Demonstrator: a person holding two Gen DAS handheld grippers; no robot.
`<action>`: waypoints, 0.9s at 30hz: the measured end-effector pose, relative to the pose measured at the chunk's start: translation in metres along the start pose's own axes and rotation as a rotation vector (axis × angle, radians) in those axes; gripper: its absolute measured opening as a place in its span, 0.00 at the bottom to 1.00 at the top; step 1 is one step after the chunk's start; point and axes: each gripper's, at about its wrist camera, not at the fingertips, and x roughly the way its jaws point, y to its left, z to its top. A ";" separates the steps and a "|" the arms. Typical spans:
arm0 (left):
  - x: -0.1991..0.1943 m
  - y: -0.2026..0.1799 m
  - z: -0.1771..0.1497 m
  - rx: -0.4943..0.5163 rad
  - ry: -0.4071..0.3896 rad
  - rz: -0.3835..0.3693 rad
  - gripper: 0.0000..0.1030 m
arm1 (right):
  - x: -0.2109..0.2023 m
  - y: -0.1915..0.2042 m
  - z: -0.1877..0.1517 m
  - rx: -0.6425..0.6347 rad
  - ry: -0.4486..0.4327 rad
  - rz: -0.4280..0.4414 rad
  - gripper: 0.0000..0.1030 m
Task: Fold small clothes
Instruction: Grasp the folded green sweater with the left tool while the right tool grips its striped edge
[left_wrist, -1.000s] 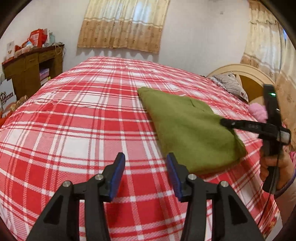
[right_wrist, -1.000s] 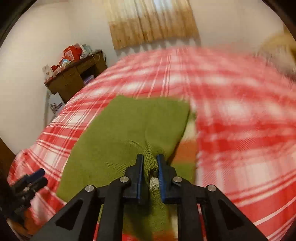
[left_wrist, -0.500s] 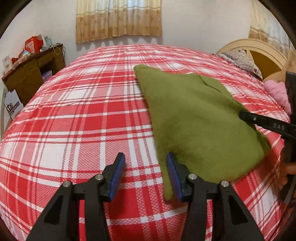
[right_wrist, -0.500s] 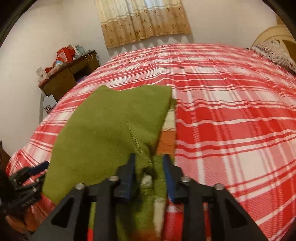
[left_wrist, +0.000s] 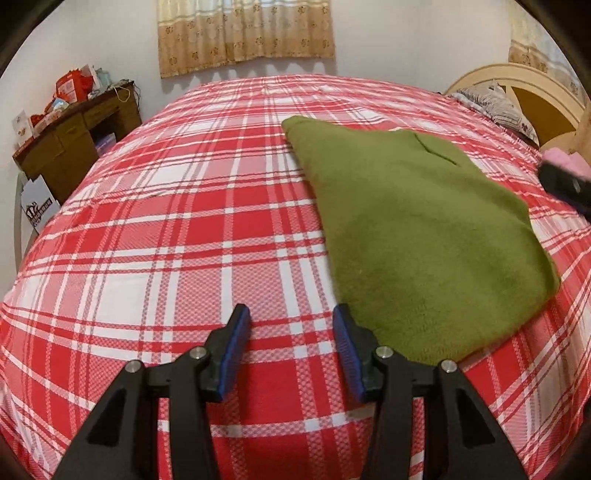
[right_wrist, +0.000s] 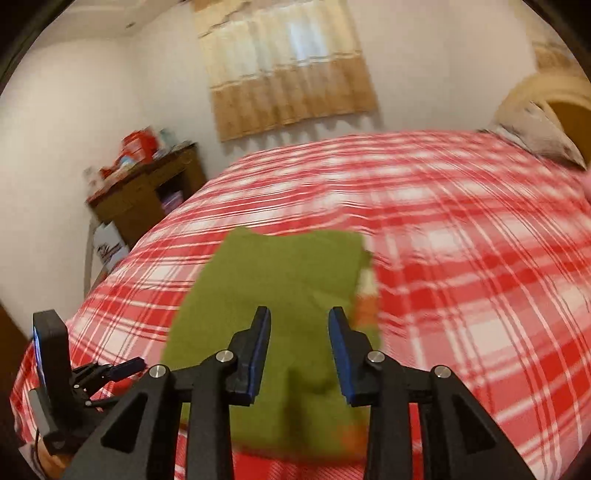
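A small green knitted garment (left_wrist: 417, 236) lies folded flat on the red plaid bed (left_wrist: 184, 221); an orange and white striped edge shows at its right side in the right wrist view (right_wrist: 280, 295). My left gripper (left_wrist: 291, 347) is open and empty, low over the bed just left of the garment's near corner. My right gripper (right_wrist: 299, 347) is open and empty, raised above the garment's near end. The right gripper's tip shows at the right edge of the left wrist view (left_wrist: 565, 184). The left gripper shows at the lower left of the right wrist view (right_wrist: 114, 369).
A wooden desk (left_wrist: 74, 136) with red boxes stands left of the bed by the wall. A curved headboard (left_wrist: 532, 96), a patterned pillow (left_wrist: 495, 103) and a pink item (left_wrist: 569, 162) are at the right. Curtains (left_wrist: 243, 33) hang on the far wall.
My right gripper opened, let go of the green garment and lifted away from it. The garment settled flat on the bed. My left gripper moved closer to the garment's near corner.
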 end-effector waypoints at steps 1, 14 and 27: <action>-0.001 -0.001 0.000 0.005 0.000 0.007 0.48 | 0.007 0.005 0.002 -0.015 0.006 0.009 0.33; -0.012 0.030 0.041 -0.048 -0.079 -0.016 0.65 | 0.064 -0.041 0.008 0.061 0.147 -0.002 0.09; 0.024 -0.019 0.075 0.007 -0.095 0.021 0.65 | 0.143 -0.057 0.047 0.059 0.268 -0.054 0.08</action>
